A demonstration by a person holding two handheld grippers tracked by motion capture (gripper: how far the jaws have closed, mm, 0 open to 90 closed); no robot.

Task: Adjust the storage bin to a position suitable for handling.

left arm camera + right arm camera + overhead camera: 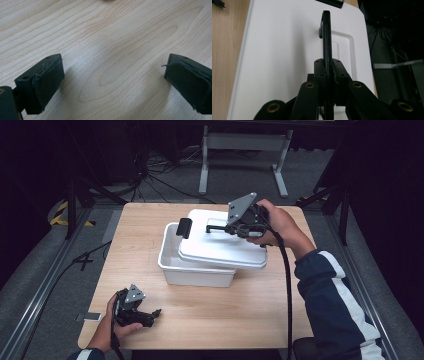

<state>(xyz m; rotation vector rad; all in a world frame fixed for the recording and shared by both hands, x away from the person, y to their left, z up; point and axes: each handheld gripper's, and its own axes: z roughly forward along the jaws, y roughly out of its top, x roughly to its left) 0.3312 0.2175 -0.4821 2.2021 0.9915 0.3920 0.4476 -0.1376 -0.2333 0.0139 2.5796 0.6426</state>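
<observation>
High view first: one wooden counter (210, 310) holds one white box (192, 267) and one white lid (225, 242). The lid lies crooked on top of the box, pushed toward the right, so the left part of the box is uncovered. One black clip (184, 227) sits at the lid's far left edge. One thin black handle (217, 227) stands up on the lid. The right tongs (231, 228), held by one hand (277, 222) in a dark sleeve with a white stripe, are squeezed onto that handle. The left tongs (154, 314) rest near the front left corner of the counter, well apart from the box, held by the other hand (107, 322).

Left gripper view next: two black pads (48, 82) stand far apart, spread wide, with bare wood between them and nothing held.

Right gripper view last: the two jaws are pressed together on the handle (326, 37), one on each side of it. The handle stands upright over the white lid (282, 50), and the counter (224, 50) shows beside the lid
</observation>
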